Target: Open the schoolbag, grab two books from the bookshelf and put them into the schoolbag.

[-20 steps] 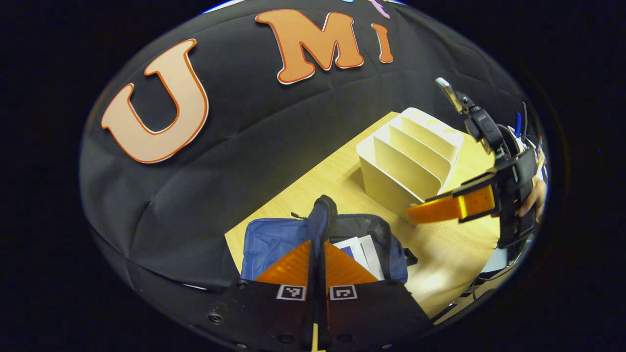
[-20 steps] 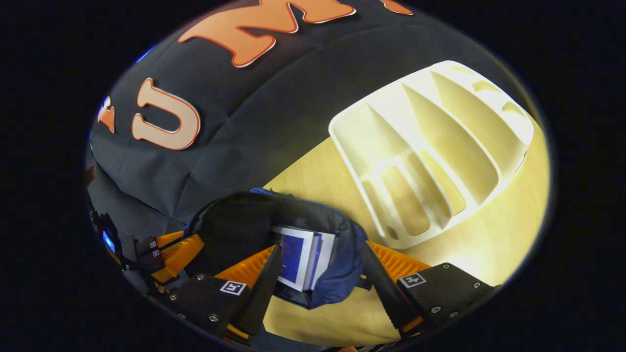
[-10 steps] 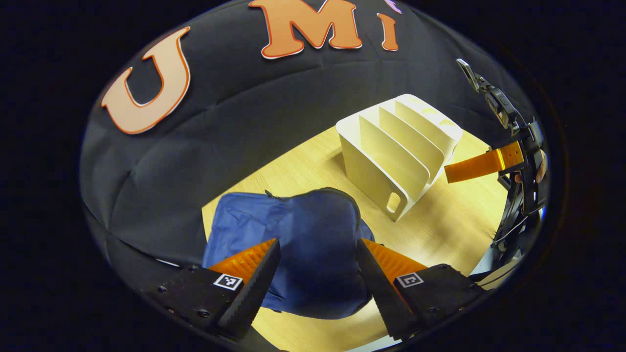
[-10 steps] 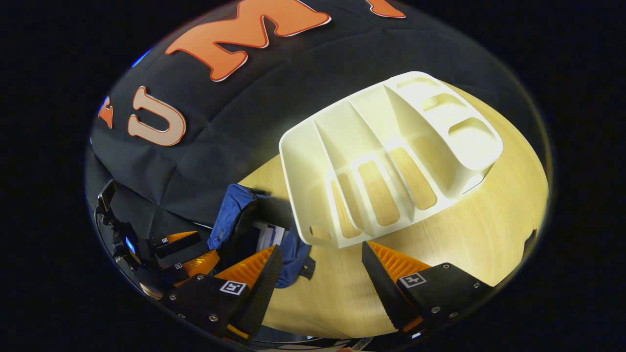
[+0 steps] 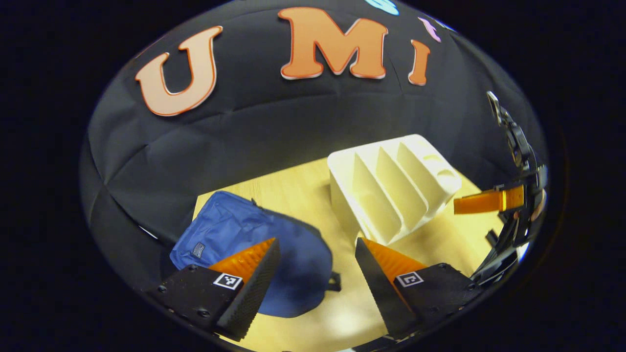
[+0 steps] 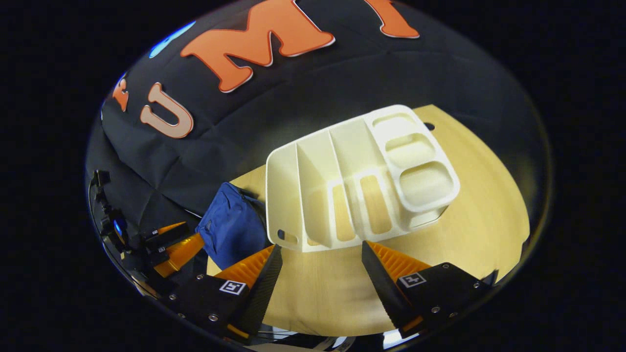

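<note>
Blue schoolbag (image 5: 254, 244) lying flat on the wooden table (image 5: 440, 244), flap down, white bookshelf (image 5: 391, 188) just beside it — slots bare, left gripper (image 5: 317, 264) above the bag, fingers wide apart, holding nothing, right gripper (image 6: 320, 266) likewise spread — hovering before the bookshelf (image 6: 357, 176)

I see a soft blue cloth schoolbag (image 5: 254, 244), a smooth cream plastic bookshelf (image 6: 357, 176), and a pale wood table (image 6: 469, 215).

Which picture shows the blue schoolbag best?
The left gripper view: the schoolbag lies flat on the table, nearly whole, with just one finger of the hand-held gripper across its near edge. In the right gripper view, the white bookshelf hides part of it.
</note>
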`<state>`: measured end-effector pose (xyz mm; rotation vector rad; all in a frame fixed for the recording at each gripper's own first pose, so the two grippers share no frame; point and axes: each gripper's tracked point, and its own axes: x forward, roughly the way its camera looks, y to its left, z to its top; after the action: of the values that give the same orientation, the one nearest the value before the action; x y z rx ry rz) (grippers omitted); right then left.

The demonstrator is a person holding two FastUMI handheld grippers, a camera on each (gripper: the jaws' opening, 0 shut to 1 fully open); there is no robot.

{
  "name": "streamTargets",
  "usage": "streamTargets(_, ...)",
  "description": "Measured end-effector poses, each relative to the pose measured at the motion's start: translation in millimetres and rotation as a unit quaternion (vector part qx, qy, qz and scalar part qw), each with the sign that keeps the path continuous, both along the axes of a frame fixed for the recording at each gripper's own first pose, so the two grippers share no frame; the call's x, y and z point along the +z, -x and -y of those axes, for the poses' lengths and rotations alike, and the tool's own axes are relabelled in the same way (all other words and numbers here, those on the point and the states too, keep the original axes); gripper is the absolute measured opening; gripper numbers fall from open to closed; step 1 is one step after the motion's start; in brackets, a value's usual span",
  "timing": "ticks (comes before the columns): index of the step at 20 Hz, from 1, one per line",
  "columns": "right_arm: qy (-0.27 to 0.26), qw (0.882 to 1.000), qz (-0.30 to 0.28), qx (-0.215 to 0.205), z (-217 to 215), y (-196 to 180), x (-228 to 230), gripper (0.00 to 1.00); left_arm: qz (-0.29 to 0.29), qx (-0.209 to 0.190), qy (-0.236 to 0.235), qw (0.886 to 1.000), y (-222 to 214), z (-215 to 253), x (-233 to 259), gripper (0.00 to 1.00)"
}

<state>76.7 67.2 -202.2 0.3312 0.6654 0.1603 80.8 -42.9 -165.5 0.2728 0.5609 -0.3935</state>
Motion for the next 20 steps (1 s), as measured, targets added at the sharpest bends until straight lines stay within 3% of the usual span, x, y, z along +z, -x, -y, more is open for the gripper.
streamTargets(4,0.07,0.989,0.131,-0.019,55.9,4.0,72.8,0.97,0.098,0.035,0.051,0.993,13.4,26.3,72.9,0.98)
streamTargets(10,0.102,0.941,0.316,-0.057,110.6,54.5,182.7,0.97,0.211,0.062,0.103,0.97,36.3,39.8,144.4,0.97)
streamTargets(13,0.099,0.919,0.374,-0.08,119.1,78.2,202.2,0.96,0.27,0.054,0.114,0.955,41.3,37.6,163.1,1.0)
streamTargets(14,0.101,0.913,0.385,-0.087,118.5,77.5,202.4,0.96,0.285,0.057,0.105,0.951,45.7,34.6,165.2,0.95)
streamTargets(17,0.114,0.909,0.391,-0.093,113.7,76.7,193.2,0.96,0.321,0.066,0.092,0.94,50.5,38.7,171.2,0.99)
streamTargets(20,0.117,0.915,0.376,-0.09,108.4,72.4,183.9,0.96,0.318,0.059,0.103,0.94,53.6,37.0,171.5,0.99)
